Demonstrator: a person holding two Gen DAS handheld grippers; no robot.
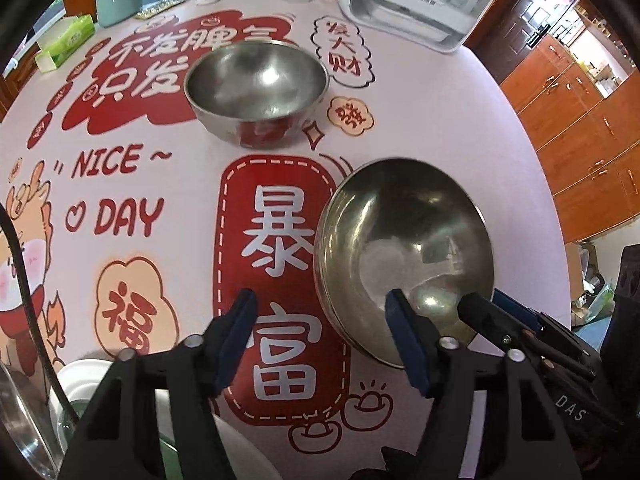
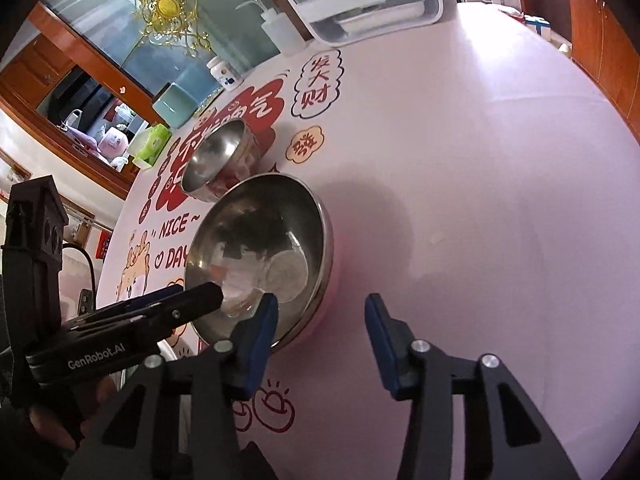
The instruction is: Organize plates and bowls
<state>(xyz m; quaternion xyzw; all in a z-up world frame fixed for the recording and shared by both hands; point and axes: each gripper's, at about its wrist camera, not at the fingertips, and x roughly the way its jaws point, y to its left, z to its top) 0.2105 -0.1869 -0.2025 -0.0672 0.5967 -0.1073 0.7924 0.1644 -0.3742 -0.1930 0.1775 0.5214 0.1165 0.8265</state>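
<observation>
The organizing is looking only partly done: the near steel bowl (image 1: pixel 404 256) and the far steel bowl (image 1: pixel 256 88) are sitting apart and empty on the tablecloth (image 2: pixel 480 160), while the left gripper (image 1: pixel 320 340) and right gripper (image 2: pixel 320 328) are both hovering half-open, holding nothing.

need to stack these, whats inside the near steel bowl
The near steel bowl holds no food or dish, only reflections. One finger of the right gripper and one of the left gripper reach over its near rim, hiding part of the inside. What lies under it is covered.
</observation>
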